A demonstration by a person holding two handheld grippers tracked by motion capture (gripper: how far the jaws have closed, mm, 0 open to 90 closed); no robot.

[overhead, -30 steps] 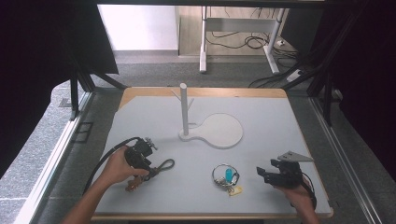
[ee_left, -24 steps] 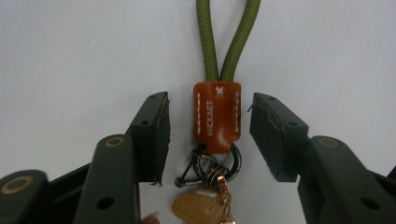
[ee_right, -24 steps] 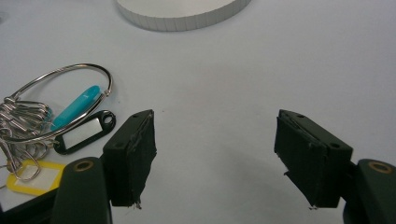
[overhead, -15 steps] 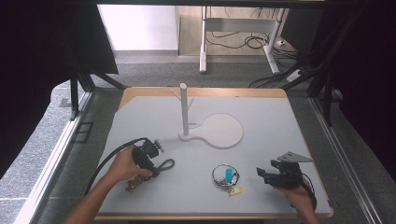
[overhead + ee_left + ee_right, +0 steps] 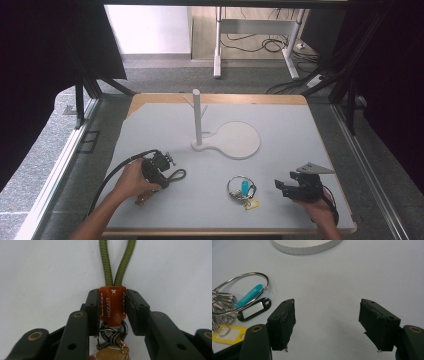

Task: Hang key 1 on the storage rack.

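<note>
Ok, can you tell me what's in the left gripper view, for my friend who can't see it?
Two black tongs are squeezed shut on an orange leather tab of a keychain. A green cord loop runs up from the tab over the white table, and dark metal rings hang below it.

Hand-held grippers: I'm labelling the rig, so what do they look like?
Both hand-held grippers, left and right, are black, with blocky flat-faced jaws and brass-ringed pivots. A black cable trails from the left; a grey three-cornered plate tops the right.
</note>
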